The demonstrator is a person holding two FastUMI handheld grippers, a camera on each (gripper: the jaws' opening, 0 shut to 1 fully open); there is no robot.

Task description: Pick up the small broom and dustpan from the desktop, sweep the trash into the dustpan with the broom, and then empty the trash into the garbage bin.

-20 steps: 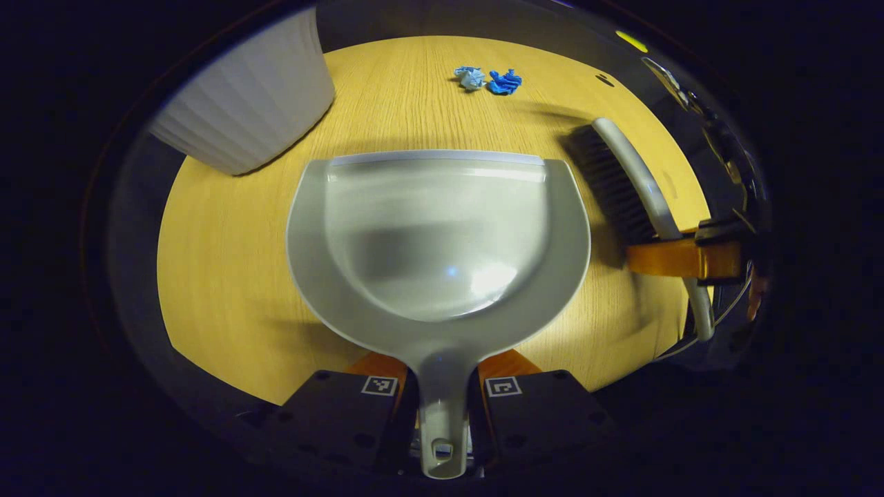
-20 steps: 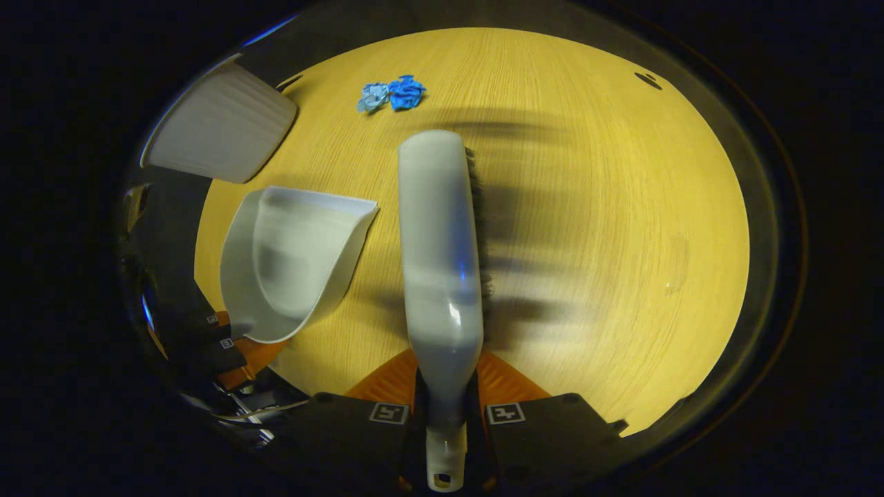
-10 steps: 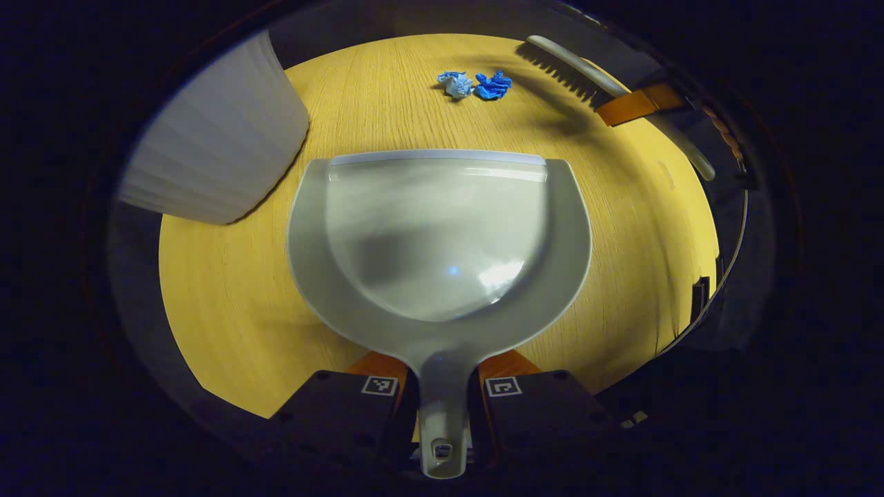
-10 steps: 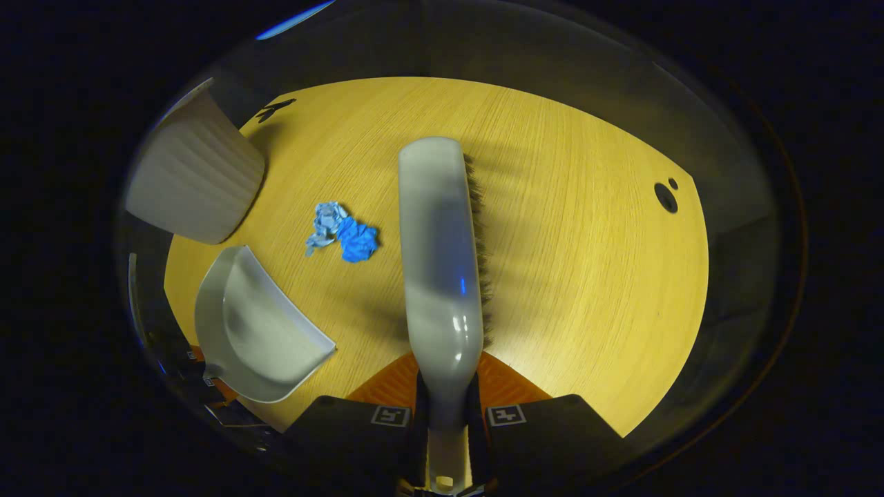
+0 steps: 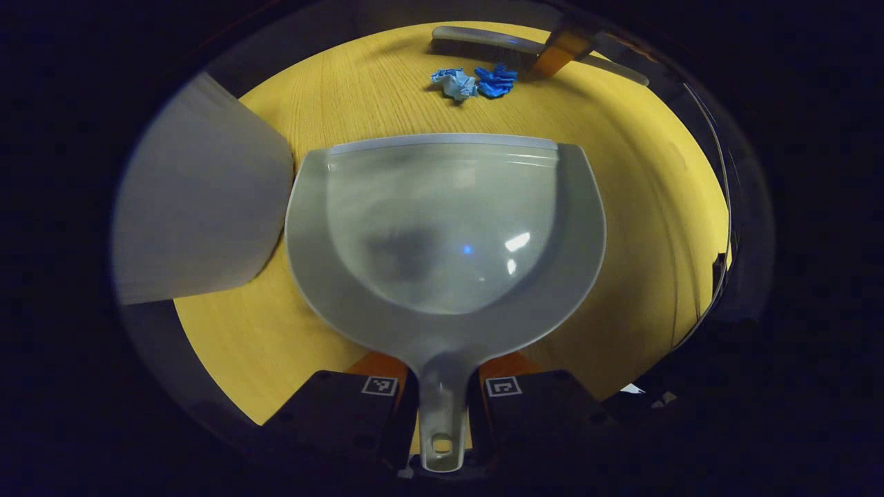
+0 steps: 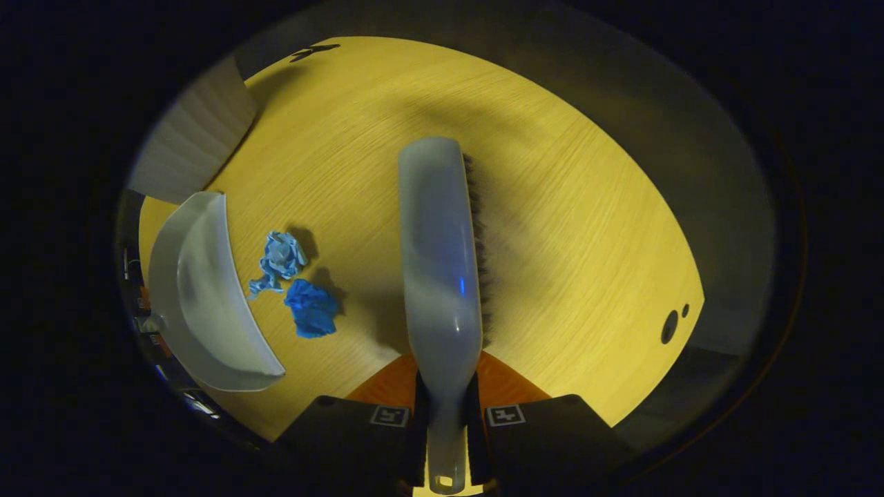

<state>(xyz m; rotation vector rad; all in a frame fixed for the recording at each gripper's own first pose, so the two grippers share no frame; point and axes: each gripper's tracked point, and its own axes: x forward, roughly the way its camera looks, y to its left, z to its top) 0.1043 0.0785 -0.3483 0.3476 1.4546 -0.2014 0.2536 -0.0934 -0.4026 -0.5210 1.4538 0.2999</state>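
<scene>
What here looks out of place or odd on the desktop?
Only the trash: a light blue crumpled wad and a dark blue crumpled wad lie loose on the wooden desktop, between the dustpan and the broom. The dustpan looks empty. Nothing seems damaged or spilled.

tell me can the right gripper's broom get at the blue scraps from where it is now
Probably yes: the broom in the right gripper sits beside the blue scraps, bare desktop between, dustpan waiting opposite.
</scene>
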